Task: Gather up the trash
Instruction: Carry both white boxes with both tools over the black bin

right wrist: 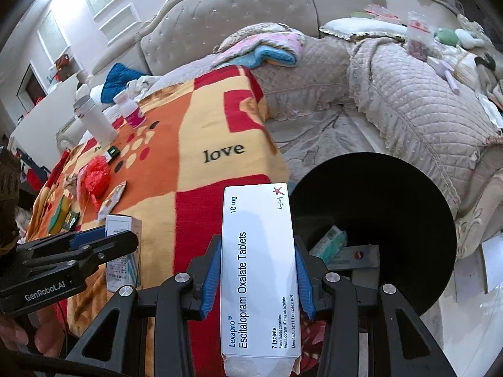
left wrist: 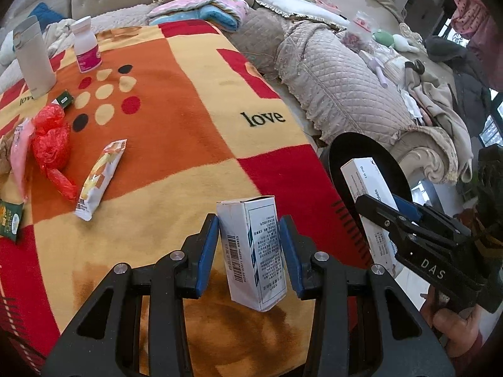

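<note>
My left gripper (left wrist: 253,243) is shut on a small white carton (left wrist: 256,260) with a barcode, held upright over the near edge of the patterned blanket (left wrist: 188,100). My right gripper (right wrist: 256,271) is shut on a long white Lexapro tablet box (right wrist: 259,267), whose far end reaches the rim of the black bin (right wrist: 408,185). The bin stands on the floor beside the table and holds a green box (right wrist: 330,238) and a flat card (right wrist: 355,256). On the blanket lie a red plastic bag (left wrist: 50,144), a snack wrapper (left wrist: 100,179), a pink packet (left wrist: 20,147) and green packets (left wrist: 11,220).
A white thermos (left wrist: 34,59) and a white pill bottle (left wrist: 86,47) stand at the blanket's far left. A quilted sofa (left wrist: 345,94) strewn with cushions, clothes and toys wraps around the back and right. A hand (left wrist: 452,323) grips the right gripper's handle.
</note>
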`<move>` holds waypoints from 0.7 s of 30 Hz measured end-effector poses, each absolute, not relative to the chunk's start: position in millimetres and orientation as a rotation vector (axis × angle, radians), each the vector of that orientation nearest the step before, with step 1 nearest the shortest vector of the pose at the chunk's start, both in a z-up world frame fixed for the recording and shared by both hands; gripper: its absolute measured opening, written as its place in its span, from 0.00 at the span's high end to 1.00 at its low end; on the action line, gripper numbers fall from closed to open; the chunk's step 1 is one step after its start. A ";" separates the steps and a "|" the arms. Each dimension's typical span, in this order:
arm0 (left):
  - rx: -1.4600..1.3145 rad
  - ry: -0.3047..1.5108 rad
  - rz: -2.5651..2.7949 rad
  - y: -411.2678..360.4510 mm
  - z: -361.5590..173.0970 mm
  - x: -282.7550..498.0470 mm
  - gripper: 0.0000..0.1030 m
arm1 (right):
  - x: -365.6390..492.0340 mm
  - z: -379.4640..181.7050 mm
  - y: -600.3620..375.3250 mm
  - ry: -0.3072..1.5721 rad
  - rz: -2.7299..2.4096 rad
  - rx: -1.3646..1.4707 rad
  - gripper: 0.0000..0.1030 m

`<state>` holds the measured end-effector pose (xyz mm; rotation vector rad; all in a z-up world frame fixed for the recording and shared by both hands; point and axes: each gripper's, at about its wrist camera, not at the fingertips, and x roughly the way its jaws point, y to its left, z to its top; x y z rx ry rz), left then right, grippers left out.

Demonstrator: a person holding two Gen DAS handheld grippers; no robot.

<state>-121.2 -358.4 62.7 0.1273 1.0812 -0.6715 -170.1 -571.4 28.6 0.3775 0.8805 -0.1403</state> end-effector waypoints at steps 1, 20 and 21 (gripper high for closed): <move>0.127 1.082 -0.671 -358.6 62.7 -121.4 0.63 | -169.8 28.1 -571.8 0.882 -0.141 0.379 0.60; 0.129 1.092 -0.686 -365.4 60.7 -121.9 0.63 | -169.2 24.3 -574.5 0.890 -0.148 0.380 0.60; 0.130 1.093 -0.688 -366.3 60.7 -121.8 0.63 | -169.5 24.1 -575.5 0.891 -0.149 0.380 0.60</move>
